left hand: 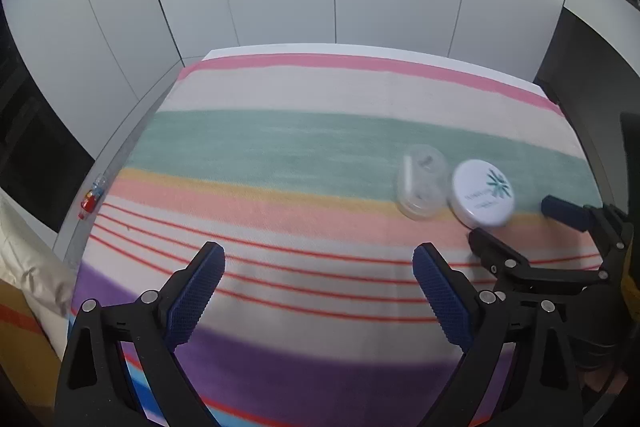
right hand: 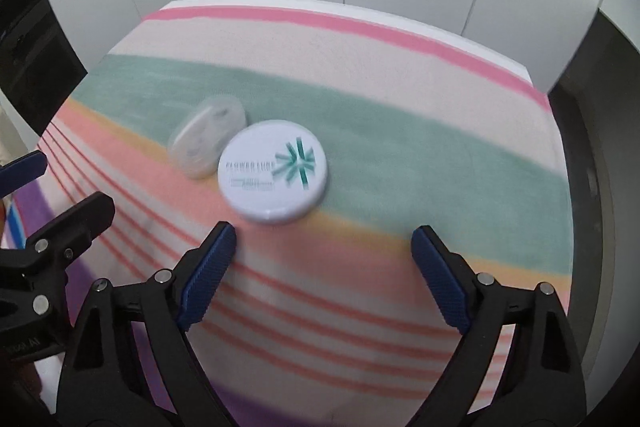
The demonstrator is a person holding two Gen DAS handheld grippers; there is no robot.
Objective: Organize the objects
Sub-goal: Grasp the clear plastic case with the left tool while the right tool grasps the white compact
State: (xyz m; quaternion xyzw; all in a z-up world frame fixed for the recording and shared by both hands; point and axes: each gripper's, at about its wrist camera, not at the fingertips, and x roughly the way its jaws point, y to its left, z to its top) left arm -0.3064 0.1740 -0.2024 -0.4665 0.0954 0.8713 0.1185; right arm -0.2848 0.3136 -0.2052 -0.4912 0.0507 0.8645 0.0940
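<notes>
Right wrist: white round tin (right hand: 274, 173) with blurred teal lettering, starburst logo.

white round tin (right hand: 275, 171): flat, lid up, teal starburst logo and blurred print on top. lies on the striped cloth (right hand: 400, 155) where the green band meets the yellow and peach bands.

clear plastic case (right hand: 208, 137): oval, see-through, lying flat, small pale items inside, too blurred to identify. sits just beside the tin, on its left in the right wrist view; contact between them unclear.
</notes>
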